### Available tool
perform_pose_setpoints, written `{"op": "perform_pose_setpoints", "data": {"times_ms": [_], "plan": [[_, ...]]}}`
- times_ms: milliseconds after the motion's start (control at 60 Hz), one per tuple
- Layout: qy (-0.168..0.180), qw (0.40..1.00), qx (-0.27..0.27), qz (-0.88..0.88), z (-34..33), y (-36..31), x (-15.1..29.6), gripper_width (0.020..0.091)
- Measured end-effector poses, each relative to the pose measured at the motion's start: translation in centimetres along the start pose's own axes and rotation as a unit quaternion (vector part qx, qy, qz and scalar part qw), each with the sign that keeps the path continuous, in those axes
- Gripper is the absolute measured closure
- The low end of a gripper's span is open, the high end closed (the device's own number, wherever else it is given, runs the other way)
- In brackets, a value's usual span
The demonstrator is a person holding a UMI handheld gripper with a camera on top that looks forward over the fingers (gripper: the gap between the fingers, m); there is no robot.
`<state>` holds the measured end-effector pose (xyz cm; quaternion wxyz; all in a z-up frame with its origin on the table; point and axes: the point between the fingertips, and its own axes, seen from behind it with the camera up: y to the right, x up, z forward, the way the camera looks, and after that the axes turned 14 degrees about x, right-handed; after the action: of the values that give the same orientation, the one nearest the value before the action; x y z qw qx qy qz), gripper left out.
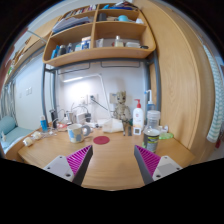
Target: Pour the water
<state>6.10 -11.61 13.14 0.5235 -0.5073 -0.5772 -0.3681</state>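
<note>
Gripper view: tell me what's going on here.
A hand-held gripper hangs open over a wooden desk, holding nothing; its fingers are spread with only bare desktop between them. Beyond them, at the back of the desk, stand a mug, a small stuffed toy, a white pump bottle and a green-lidded cup. Shelves with assorted items hang on the wall above. No pouring has begun, and nothing is gripped yet.

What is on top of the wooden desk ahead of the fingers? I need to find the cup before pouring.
On the desk stand a mug, a white pump bottle, a small figurine and a red coaster. The mug's contents cannot be seen. The gripper is open.
</note>
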Motion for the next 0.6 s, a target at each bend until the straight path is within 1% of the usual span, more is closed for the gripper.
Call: {"op": "perform_pose_setpoints", "data": {"times_ms": [33, 133, 250, 383, 533, 600], "plan": [[-0.002, 1.000, -0.013, 0.005, -0.3, 1.8, -0.3, 0.0246], [0.009, 0.999, -0.046, 0.009, -0.6, 6.1, -0.4, 0.0259], [0.030, 0.996, -0.081, 0.002, 0.0, 10.2, 0.6, 0.0262], [0.038, 0.996, -0.077, 0.009, 3.4, 11.9, 0.9, 0.0263], [0.028, 0.997, -0.068, -0.003, 7.1, 12.2, 0.5, 0.0265], [0.034, 0.997, -0.062, -0.005, 8.3, 11.9, 0.4, 0.0307]]}}
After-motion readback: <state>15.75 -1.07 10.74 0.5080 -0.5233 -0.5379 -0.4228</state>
